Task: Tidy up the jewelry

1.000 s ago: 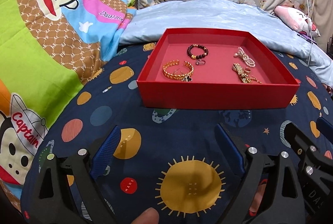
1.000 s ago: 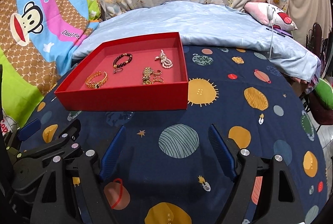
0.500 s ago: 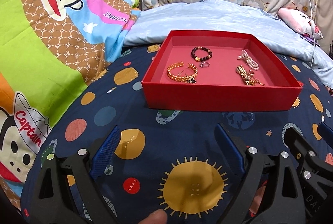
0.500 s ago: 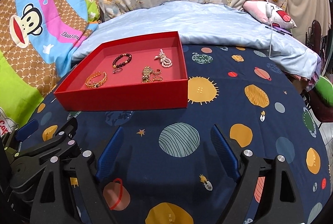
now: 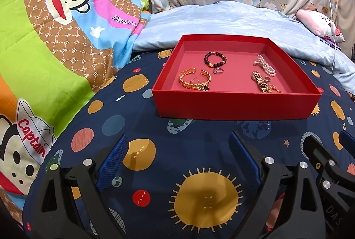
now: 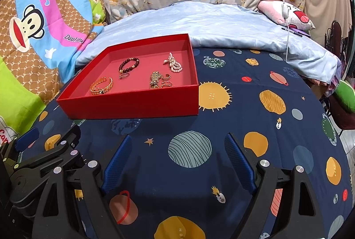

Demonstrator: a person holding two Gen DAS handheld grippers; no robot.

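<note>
A red tray (image 5: pixel 235 105) (image 6: pixel 133 108) stands on the planet-print bedsheet. In it lie a gold cuff bracelet (image 5: pixel 194 81) (image 6: pixel 101 85), a dark bead bracelet (image 5: pixel 215 59) (image 6: pixel 129 64), a small ring (image 5: pixel 218 70), a pearl bracelet (image 5: pixel 265 64) (image 6: pixel 174 64) and a gold chain with rings (image 5: pixel 263 81) (image 6: pixel 158 80). My left gripper (image 5: pixel 177 150) is open and empty, short of the tray's front wall. My right gripper (image 6: pixel 177 150) is open and empty, in front of the tray's right corner. The right gripper also shows in the left wrist view (image 5: pixel 328 161), and the left gripper in the right wrist view (image 6: pixel 44 157).
A cartoon monkey quilt (image 5: pixel 55 39) is heaped at the left. A light blue blanket (image 6: pixel 210 23) lies behind the tray, with a pink pillow (image 6: pixel 286 14) and a white cable (image 6: pixel 286 6) at the back right. The bed edge drops away at the right (image 6: pixel 339 128).
Both grippers have drawn slightly back from the tray and the left view has swung a little left. The jaws stay open. The jewelry has not moved.
</note>
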